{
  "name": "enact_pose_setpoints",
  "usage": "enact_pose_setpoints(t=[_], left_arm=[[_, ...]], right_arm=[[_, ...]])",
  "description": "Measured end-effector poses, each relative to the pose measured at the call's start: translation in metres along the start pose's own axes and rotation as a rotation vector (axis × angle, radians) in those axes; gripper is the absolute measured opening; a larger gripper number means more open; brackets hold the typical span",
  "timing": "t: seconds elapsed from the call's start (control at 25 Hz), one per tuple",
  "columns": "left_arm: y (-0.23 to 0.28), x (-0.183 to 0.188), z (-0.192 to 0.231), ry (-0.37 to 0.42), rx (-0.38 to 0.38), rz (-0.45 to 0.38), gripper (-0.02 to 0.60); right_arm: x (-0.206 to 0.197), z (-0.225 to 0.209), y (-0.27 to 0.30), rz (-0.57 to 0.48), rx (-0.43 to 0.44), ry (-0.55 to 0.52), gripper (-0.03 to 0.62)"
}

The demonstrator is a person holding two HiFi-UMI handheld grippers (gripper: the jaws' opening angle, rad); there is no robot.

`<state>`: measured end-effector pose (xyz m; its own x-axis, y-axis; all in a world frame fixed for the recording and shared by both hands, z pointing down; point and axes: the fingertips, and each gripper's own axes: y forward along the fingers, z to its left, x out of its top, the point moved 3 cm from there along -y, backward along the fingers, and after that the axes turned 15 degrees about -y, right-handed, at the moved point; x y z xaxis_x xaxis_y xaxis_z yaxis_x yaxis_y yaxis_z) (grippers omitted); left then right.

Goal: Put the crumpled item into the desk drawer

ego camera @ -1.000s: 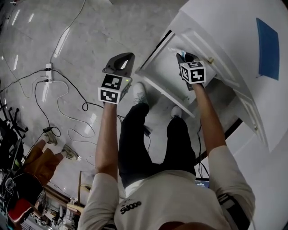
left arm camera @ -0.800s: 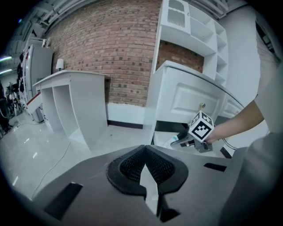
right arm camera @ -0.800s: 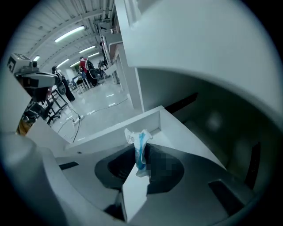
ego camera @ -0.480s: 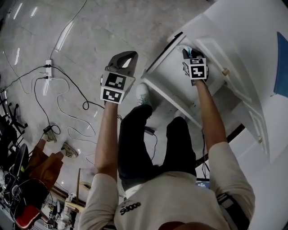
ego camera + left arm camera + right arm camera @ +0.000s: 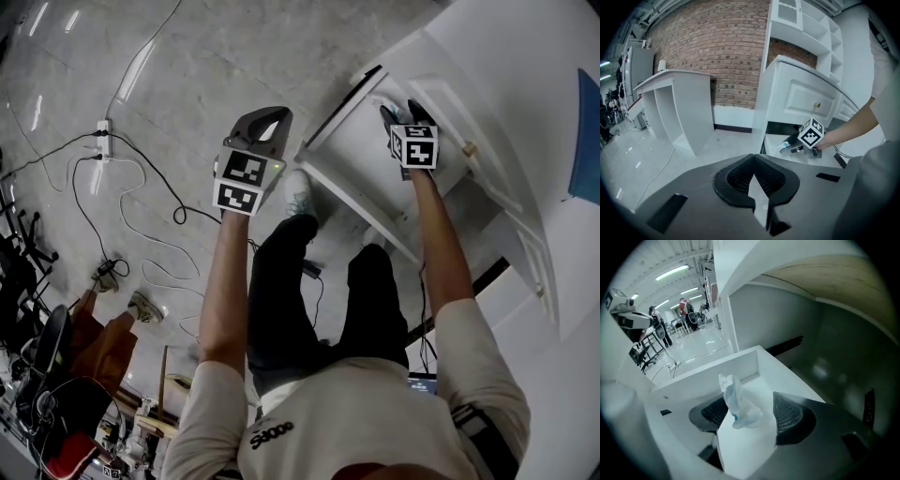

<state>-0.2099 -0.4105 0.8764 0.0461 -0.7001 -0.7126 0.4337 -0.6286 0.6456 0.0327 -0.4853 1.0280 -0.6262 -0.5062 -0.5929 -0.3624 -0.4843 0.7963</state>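
Observation:
The crumpled item [image 5: 738, 404], a white wad with a blue speck, sits inside the open white drawer [image 5: 754, 366]. It stands between the pads of my right gripper [image 5: 750, 411], whose jaws are opening, with a clear gap on the right side. From the head view the right gripper [image 5: 398, 111] reaches into the drawer [image 5: 352, 155] under the desk top. My left gripper [image 5: 265, 117] hangs over the floor to the left of the drawer, its fingers together and nothing in them. The left gripper view shows the right gripper [image 5: 790, 146] in the drawer [image 5: 797, 161].
The drawer sticks out from the white desk [image 5: 525, 94] above my knees and shoes [image 5: 295, 192]. A knob [image 5: 469, 148] marks the panel beside it. Cables and a power strip [image 5: 101, 145] lie on the floor at left. Another white desk [image 5: 679, 103] stands by the brick wall.
The right gripper has shifted a little further in over the drawer. The left gripper has stayed almost in place over the floor.

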Motion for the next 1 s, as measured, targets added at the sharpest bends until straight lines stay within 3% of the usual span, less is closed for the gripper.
enact_pose_setpoints(t=[0.16,0.32,0.44,0.76,1.0], left_arm=[[0.005,0.027,0.036,-0.039,-0.002,-0.002,0.018],[-0.025,0.013,-0.017,-0.032,-0.006,-0.005,0.018],[-0.041,0.016,-0.032,-0.035,-0.008,-0.001,0.018],[-0.087,0.047,-0.047,-0.03,-0.007,-0.017,0.017],[-0.132,0.08,-0.065,-0.013,0.012,-0.059,0.018]], right_arm=[[0.028,-0.001,0.02,0.041,0.023,-0.011,0.272],[-0.008,0.014,-0.035,0.05,0.045,0.006,0.276],[-0.013,0.022,-0.06,0.064,0.065,0.02,0.276],[0.016,0.041,-0.111,0.063,0.111,0.053,0.275],[0.061,0.053,-0.173,-0.006,0.124,0.017,0.251]])
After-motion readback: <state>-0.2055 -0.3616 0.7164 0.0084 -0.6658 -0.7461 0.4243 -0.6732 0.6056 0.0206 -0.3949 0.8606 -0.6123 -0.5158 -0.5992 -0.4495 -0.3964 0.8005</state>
